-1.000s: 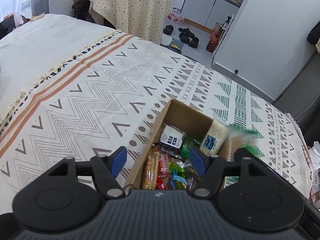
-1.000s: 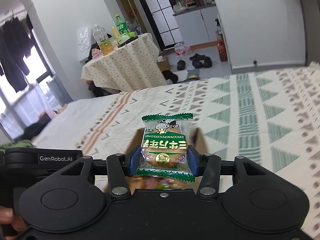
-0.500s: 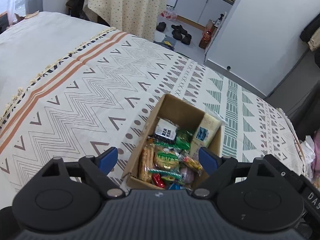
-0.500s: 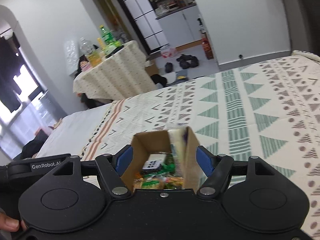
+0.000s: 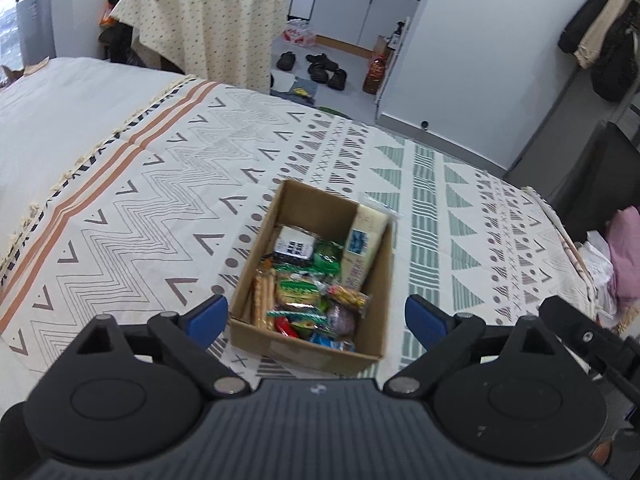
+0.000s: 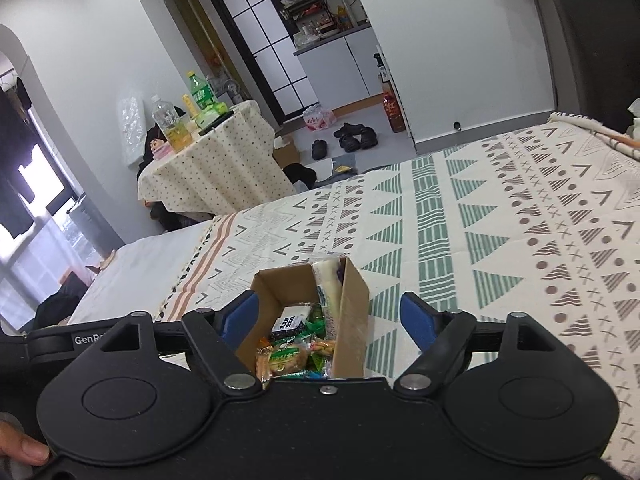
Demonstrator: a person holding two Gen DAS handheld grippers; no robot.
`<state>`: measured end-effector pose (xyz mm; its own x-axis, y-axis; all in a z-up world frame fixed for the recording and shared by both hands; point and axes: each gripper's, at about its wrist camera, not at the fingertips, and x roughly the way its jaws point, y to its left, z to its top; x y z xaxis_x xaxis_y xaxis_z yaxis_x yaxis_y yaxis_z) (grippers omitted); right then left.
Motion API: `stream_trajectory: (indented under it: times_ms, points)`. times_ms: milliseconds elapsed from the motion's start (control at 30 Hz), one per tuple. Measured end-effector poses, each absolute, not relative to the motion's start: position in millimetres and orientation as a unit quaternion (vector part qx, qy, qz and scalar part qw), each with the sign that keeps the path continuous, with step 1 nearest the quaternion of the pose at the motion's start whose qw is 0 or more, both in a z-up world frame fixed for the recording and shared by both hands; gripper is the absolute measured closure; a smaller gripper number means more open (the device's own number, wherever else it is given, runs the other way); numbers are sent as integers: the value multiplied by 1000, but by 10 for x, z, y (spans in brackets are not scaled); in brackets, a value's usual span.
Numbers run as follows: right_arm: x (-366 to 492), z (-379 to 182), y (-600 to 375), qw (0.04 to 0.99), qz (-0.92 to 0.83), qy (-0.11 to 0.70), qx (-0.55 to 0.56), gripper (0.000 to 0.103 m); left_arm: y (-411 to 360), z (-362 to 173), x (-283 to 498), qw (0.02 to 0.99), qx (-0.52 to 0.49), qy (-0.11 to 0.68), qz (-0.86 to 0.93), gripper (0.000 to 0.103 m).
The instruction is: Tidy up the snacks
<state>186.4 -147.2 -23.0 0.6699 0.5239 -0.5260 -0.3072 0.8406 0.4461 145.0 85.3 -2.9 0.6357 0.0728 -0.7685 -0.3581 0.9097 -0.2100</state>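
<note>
Wider-spread left gripper above patterned bedspread

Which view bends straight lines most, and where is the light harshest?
Left wrist view: bedspread stripes bow outward, cardboard box sharp between the open left tongs. Right wrist view: doorway leans, window blown out, right tongs open.

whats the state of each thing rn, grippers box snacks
left gripper: open, empty
right gripper: open, empty
cardboard box: upright on the bed, top open, holding snacks
green cookie pack: lying on the pile in the box
white tall packet: leaning against the box's right wall, top sticking out
patterned blanket: spread flat
</note>
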Motion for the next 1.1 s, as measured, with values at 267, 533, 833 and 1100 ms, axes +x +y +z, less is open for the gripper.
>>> stream_trajectory:
  times_ms: [267, 533, 833, 1100]
  points:
    - [1611, -56, -1752, 904, 224, 320, 171, 7, 640, 114, 1204, 896, -161, 402, 103, 0]
    - [1387, 6, -1920, 906, 218, 322, 166, 0, 514, 231, 949, 903, -141, 397, 83, 0]
    - [1128, 74, -2042, 909, 212, 327, 152, 0, 483, 365, 655, 912, -121, 384, 74, 0]
    - [870, 151, -2087, 914, 193, 331, 130, 0, 542, 469, 409, 917, -113, 375, 73, 0]
